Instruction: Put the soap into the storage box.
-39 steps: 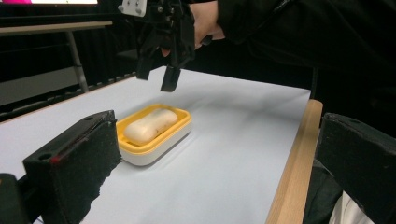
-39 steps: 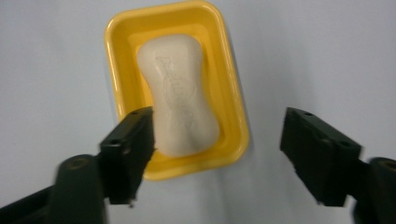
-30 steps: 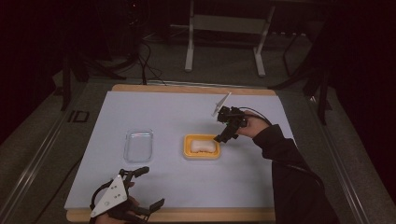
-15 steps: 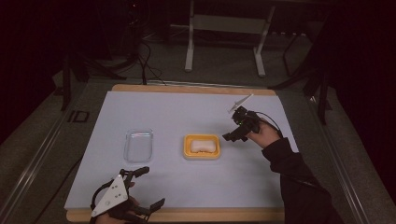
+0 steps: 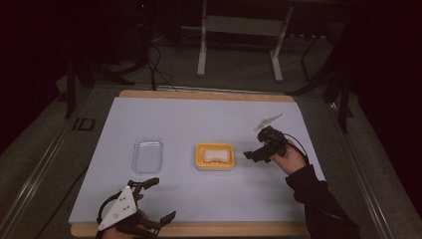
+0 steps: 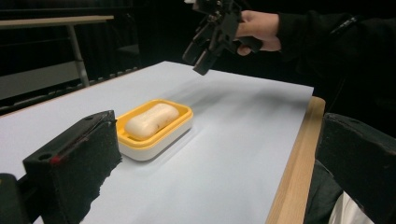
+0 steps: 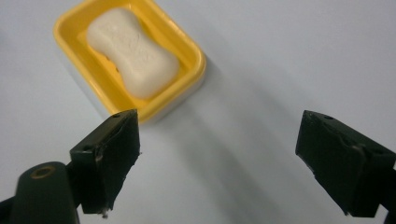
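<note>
where a smooth waisted soap bar (image 7: 132, 51) fills its rounded yellow dish (image 7: 189, 46), both hand-held grippers gape, foam-padded.

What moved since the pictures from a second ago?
The right gripper drew away from above the soap dish, off to its right and nearer the person, jaws open and empty. The left gripper, the soap, and the clear lid stayed put.

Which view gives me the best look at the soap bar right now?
The right gripper view: the soap bar is close, seen from above, embossing visible, lying in the yellow dish. The left gripper view shows it from a low side angle, partly sunk behind the dish rim. The high view shows it small and pale.
</note>
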